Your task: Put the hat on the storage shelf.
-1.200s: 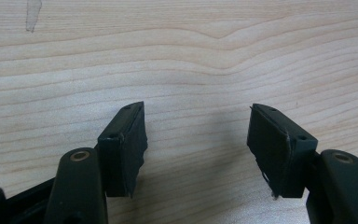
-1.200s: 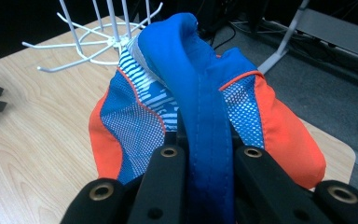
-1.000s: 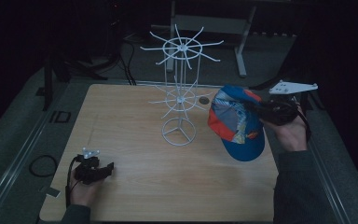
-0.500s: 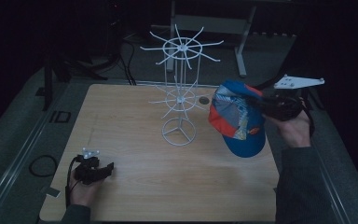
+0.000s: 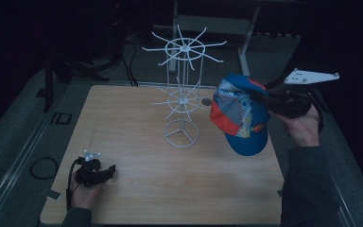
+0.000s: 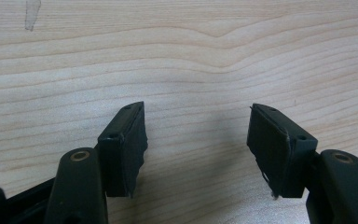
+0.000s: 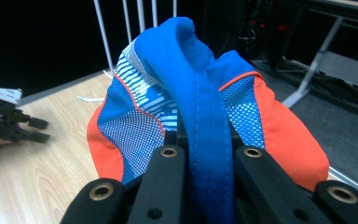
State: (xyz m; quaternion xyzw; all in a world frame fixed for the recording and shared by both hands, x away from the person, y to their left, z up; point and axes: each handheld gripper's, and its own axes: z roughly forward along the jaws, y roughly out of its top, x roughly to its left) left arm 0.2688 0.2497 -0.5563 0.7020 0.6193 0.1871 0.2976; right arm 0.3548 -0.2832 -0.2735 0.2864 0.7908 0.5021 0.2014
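Cap [image 5: 240, 118], blue and orange, hangs clear above the counter's [image 5: 137, 189] right edge beside the wire rack [image 5: 182, 101], clamped in my right gripper [image 5: 269, 101]. My left gripper [image 5: 108, 171] rests low on the counter, jaws wide apart, empty.

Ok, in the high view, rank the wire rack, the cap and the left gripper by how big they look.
1. Wire rack, the largest; it spans the most height.
2. Cap, held off the table in the right gripper, possibly enlarged by nearness to the camera.
3. Left gripper, the smallest, resting on the table.
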